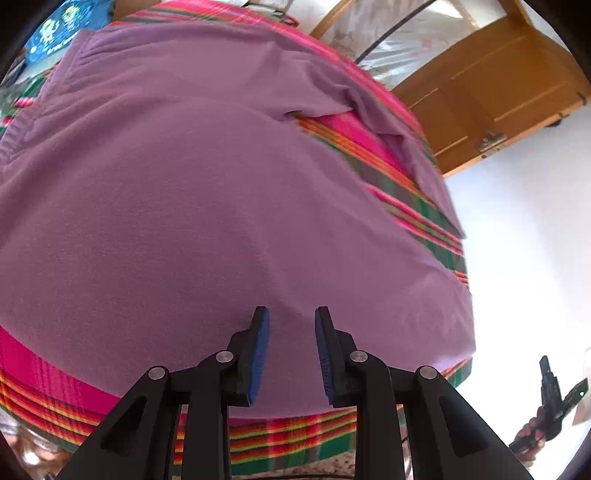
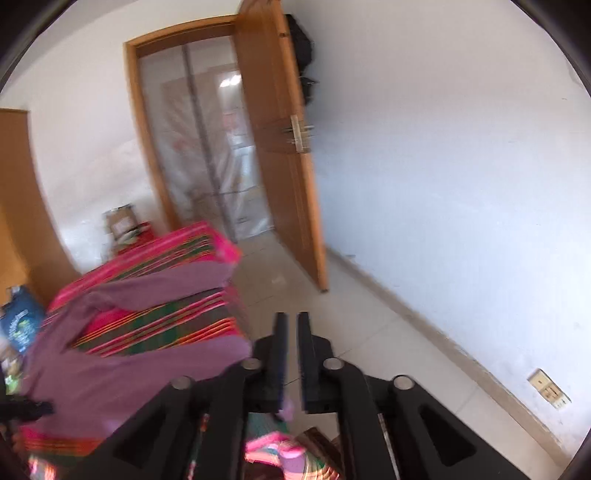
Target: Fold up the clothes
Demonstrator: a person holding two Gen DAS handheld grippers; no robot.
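Note:
A purple long-sleeved garment [image 1: 192, 206] lies spread flat over a bed covered by a pink, green and orange striped blanket [image 1: 406, 199]. One sleeve [image 1: 402, 122] runs along the bed's right edge. My left gripper [image 1: 291, 317] hovers just over the near hem, its blue pads [image 1: 260, 332] apart with only flat cloth showing between them. In the right wrist view the garment [image 2: 110, 369] and blanket [image 2: 155, 325] lie to the left. My right gripper [image 2: 291, 321] is off the bed's corner over the floor, with a narrow gap and nothing at its tips. A hand holds it at the lower right [image 1: 546, 376].
An open wooden door [image 2: 280, 166] and a doorway hung with a plastic curtain [image 2: 207, 147] stand beyond the bed. Tiled floor [image 2: 351, 325] and a white wall [image 2: 461, 184] with a socket [image 2: 550, 391] lie to the right. A blue bag [image 1: 62, 26] sits at the bed's far side.

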